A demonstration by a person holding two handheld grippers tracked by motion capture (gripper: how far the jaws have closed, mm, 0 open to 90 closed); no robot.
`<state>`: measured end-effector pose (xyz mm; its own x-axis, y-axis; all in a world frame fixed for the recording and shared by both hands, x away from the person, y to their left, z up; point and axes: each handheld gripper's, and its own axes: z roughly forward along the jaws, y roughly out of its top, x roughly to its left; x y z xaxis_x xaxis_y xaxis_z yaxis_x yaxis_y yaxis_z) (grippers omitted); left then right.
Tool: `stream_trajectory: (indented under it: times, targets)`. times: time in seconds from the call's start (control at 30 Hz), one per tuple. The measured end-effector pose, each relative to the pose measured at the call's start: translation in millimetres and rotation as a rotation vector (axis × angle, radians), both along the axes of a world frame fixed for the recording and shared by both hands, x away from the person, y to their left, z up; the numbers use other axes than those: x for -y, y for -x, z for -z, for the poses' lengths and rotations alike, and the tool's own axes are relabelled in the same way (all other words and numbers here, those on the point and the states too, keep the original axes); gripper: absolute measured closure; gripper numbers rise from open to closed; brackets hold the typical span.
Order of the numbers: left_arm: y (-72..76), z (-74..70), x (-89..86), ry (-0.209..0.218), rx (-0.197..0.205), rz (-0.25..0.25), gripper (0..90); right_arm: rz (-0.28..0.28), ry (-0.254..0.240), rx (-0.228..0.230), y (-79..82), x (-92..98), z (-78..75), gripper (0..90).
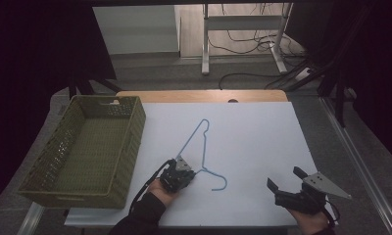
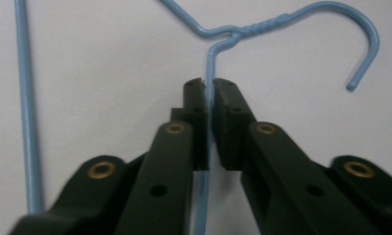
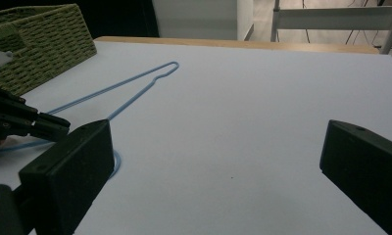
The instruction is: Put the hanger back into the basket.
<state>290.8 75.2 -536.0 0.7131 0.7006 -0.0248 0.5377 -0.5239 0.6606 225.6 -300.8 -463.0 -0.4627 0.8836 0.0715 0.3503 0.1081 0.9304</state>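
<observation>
While the work in hand is the taking up of a wire hanger, findings run from the near edge of the table outward.

Right gripper (image 1: pixel 284 182): lower right of the high view, held above the white table top (image 1: pixel 262 142); jaws stand wide apart with nothing between them, well clear of the hanger.

Left gripper (image 1: pixel 185 170): lower centre of the high view, low over the table; in the left gripper view its jaws are brought together on the thin blue shoulder wire just below the twisted neck, the wire running up between the two pads.

Hanger (image 1: pixel 202 147): lies flat on the white surface, centre of the high view; hook end curls toward the lower right, the narrow far loop points to the upper centre.

Weight, judged: very light, bare coated wire; no strain on one gripper.

Stiffness, judged: springy rather than rigid; the long limbs will likely flex and swing when lifted from one point.

Surface, judged: smooth painted wire, thin and round, liable to roll or pivot between flat pads.

Hold point, judged: close beside the twisted neck (image 2: pixel 255 27), as now taken, keeps the grip near the balance; a second hold on the far limb would stop rotation.

Basket (image 1: pixel 84 147): green woven, left of the high view, beside the hanger, apart from it.
</observation>
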Motion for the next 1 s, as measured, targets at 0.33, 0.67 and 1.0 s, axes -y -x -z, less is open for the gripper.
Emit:
stream_trajectory:
  times: [0.33,0.67,1.0]
  targets:
    - [5.3,-1.7,-1.9,0.026,0.033,0.039,86.7,-0.027,0.004,-0.013,-0.2,-3.8,1.5,0.7]
    - [26.9,-30.3,-0.7,0.109,0.106,0.104,86.7,-0.074,0.028,-0.016,-0.5,-9.3,4.3,11.0]
    - [47.0,-48.8,4.3,0.181,0.147,0.176,86.9,-0.152,0.118,0.026,-5.3,-37.8,11.2,19.5]
